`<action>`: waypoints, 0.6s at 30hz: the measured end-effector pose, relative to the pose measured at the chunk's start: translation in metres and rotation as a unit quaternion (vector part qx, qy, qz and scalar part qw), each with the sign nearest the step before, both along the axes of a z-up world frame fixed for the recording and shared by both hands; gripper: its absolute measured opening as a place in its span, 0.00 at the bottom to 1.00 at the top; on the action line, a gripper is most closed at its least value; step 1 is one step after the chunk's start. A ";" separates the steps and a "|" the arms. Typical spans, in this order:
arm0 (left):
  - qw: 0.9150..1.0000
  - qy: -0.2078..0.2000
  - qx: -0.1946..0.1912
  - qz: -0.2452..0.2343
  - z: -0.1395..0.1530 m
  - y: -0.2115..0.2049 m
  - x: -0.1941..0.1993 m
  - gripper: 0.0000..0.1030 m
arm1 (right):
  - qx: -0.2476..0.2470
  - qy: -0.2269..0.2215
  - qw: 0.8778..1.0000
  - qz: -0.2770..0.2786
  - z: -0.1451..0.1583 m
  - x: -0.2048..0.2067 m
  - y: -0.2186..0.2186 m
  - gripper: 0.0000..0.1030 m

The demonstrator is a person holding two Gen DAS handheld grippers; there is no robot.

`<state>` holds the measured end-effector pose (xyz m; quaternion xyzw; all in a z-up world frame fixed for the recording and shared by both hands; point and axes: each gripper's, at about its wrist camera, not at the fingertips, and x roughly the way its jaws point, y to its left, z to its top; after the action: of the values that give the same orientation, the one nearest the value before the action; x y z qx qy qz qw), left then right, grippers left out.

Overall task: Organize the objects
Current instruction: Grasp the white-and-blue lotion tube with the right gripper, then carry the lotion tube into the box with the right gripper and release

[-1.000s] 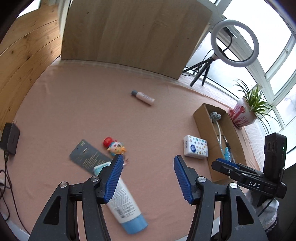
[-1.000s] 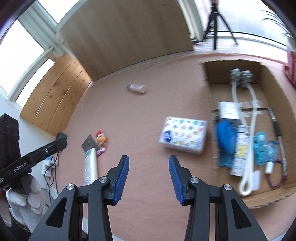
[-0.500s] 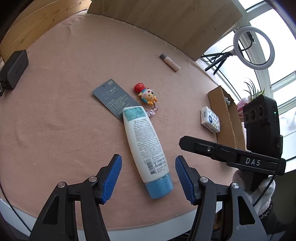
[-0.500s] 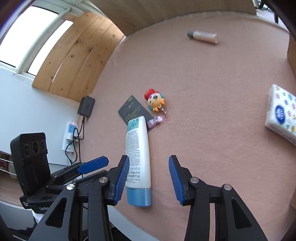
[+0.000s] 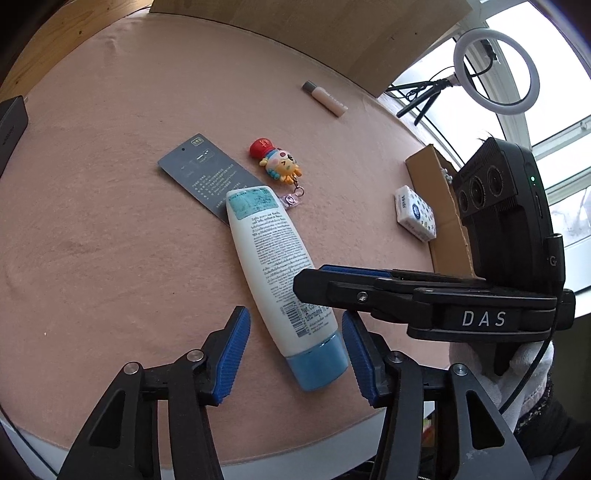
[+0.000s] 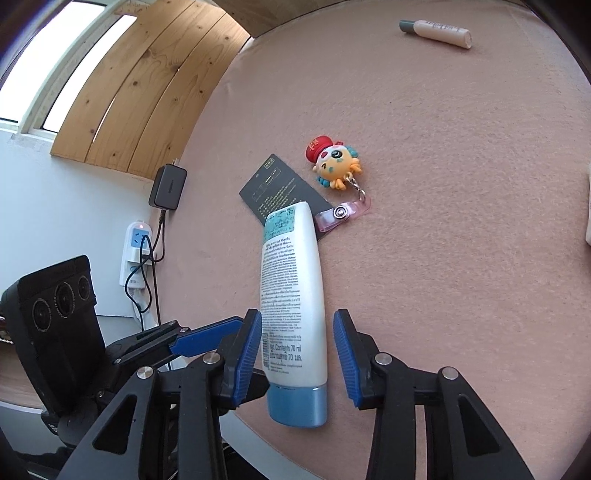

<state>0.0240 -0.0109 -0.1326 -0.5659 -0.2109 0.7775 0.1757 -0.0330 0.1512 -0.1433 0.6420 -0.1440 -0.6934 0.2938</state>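
A white lotion tube (image 5: 275,254) (image 6: 291,291) with a blue cap (image 6: 297,404) lies on the pink table cover near the front edge, its top end resting on a grey card (image 5: 201,173) (image 6: 275,186). My left gripper (image 5: 294,317) is open, with its blue pads on either side of the cap end. My right gripper (image 6: 297,319) is also open and straddles the tube just above the cap. In the left wrist view, the right gripper's fingers (image 5: 369,291) cross over the tube. A cartoon keychain toy (image 5: 277,160) (image 6: 334,162) lies beside the card.
A small beige tube (image 5: 325,98) (image 6: 436,29) lies far back. A tissue pack (image 5: 415,214) sits by an open cardboard box (image 5: 439,206) at the right. A ring light (image 5: 495,66) stands by the window. A charger (image 6: 168,186) and a power strip (image 6: 135,251) are off the left edge.
Both grippers have come down and closer to the lotion tube, which now lies between the open jaws of each. The tube and the other objects have not moved.
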 end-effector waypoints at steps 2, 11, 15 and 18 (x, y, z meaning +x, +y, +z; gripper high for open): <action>1.000 -0.003 -0.002 -0.008 -0.003 0.005 -0.002 0.48 | 0.004 -0.002 1.000 0.003 -0.003 0.002 -0.003 0.32; 1.000 -0.004 -0.012 -0.020 -0.008 0.015 -0.003 0.47 | 0.002 -0.004 1.000 -0.011 -0.010 0.007 -0.005 0.29; 0.999 0.005 -0.017 -0.029 -0.001 0.023 -0.002 0.47 | -0.007 0.000 1.000 -0.027 -0.006 0.010 0.006 0.29; 0.999 0.015 -0.022 -0.038 0.007 0.031 -0.002 0.47 | -0.012 0.008 0.999 -0.038 0.001 0.012 0.015 0.29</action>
<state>0.0216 0.0203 -0.1255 -0.5653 -0.1694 0.7831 0.1962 -0.0212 0.1666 -0.1420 0.6272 -0.1739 -0.7072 0.2762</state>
